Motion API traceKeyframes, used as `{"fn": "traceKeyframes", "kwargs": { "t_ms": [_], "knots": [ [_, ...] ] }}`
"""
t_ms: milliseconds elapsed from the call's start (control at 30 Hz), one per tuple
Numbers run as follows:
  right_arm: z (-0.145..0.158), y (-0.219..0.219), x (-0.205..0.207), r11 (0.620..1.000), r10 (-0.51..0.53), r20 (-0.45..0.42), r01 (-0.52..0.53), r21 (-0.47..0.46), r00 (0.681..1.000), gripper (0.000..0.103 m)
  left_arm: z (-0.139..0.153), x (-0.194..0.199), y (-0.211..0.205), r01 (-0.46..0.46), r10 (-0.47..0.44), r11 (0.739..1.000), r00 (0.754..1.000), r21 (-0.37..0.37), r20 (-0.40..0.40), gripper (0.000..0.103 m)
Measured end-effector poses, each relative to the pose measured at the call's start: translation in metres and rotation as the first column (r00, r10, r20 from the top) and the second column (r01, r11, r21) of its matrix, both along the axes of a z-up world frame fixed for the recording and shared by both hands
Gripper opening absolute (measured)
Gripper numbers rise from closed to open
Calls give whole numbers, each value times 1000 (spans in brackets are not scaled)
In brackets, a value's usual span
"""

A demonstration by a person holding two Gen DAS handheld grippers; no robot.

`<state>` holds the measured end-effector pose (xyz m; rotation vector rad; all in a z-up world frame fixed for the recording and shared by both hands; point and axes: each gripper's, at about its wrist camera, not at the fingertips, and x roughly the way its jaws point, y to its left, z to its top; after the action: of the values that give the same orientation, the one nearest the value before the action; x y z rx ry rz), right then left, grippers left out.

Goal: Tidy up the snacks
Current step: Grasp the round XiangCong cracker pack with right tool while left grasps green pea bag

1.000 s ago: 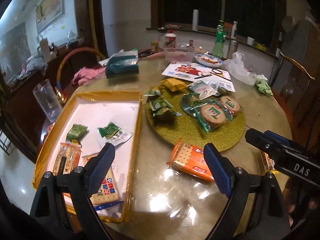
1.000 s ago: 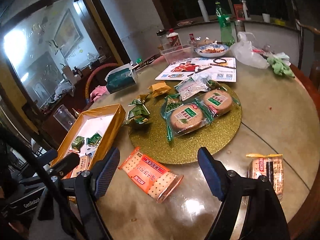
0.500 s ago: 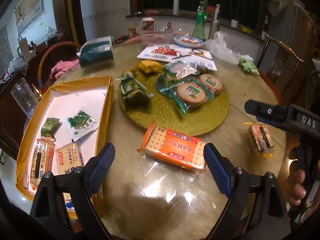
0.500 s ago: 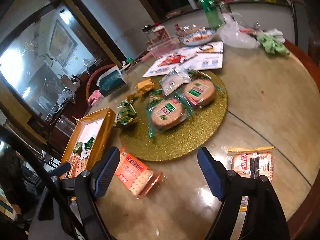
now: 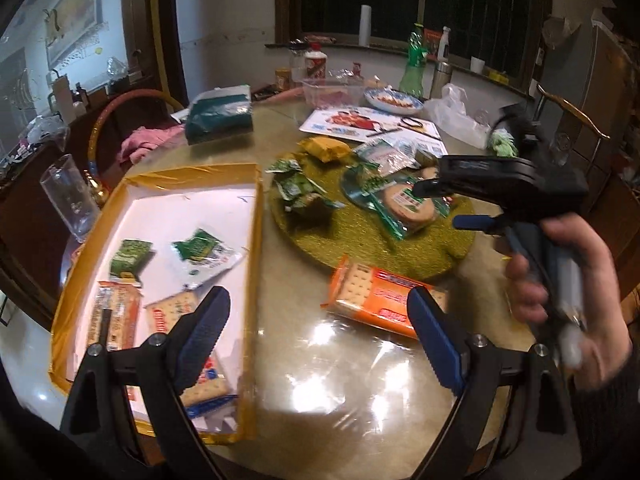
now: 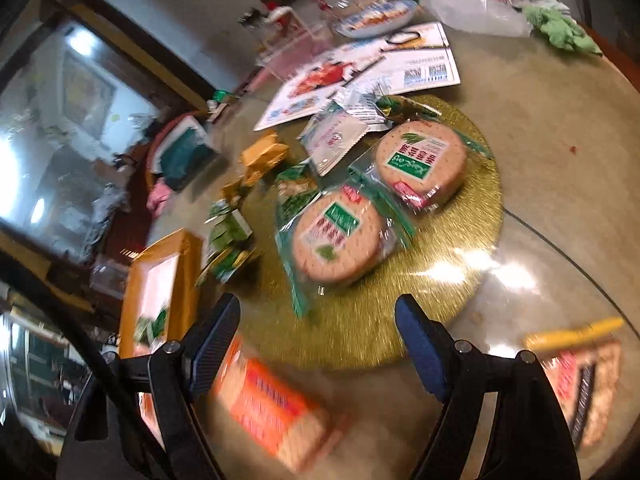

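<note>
A gold-rimmed box (image 5: 256, 216) on the table's left holds several snack packs. An orange cracker pack (image 5: 376, 300) lies on the table in front of a gold round mat (image 5: 360, 236), and shows blurred in the right wrist view (image 6: 272, 404). Two round biscuit packs (image 6: 336, 236) (image 6: 420, 160) and small green packets (image 5: 304, 192) lie on the mat (image 6: 360, 340). My left gripper (image 5: 316, 340) is open and empty, above the table between box and orange pack. My right gripper (image 6: 316, 348) is open and empty over the mat's near edge; its body shows in the left wrist view (image 5: 512, 184).
A brown cracker pack (image 6: 580, 380) lies at the right table edge. A yellow packet (image 5: 324, 148), leaflets (image 5: 360, 120), a teal tissue pack (image 5: 220, 116), a dish (image 5: 394, 100), bottles and a plastic bag (image 5: 456, 116) crowd the far side. A glass (image 5: 72, 196) stands left of the box.
The right gripper has moved forward and left over the gold mat, toward the biscuit packs. The left gripper has swung back left toward the box. Both stay open.
</note>
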<state>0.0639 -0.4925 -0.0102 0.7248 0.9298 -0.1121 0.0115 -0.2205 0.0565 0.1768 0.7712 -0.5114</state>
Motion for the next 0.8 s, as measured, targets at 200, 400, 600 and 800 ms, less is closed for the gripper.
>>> {"fn": "traceKeyframes", "kwargs": {
  "t_ms": [200,400,600,800],
  "knots": [
    [-12,-3,42,991,-131,-104,126,-53,986,80,-3,11,27,-28,28,1000,1000,-15,-1,90],
    [-18,6,74,962,-241,-168,213,-169,956,86,-2,21,47,-61,60,997,998,-44,-23,90],
    [-21,35,71,925,-131,-208,44,-377,969,82,-2,28,47,-55,53,998,997,-44,-55,90],
    [-16,27,10,926,-57,-174,-13,-377,983,73,-13,59,14,4,-9,999,988,-33,-154,90]
  ]
}}
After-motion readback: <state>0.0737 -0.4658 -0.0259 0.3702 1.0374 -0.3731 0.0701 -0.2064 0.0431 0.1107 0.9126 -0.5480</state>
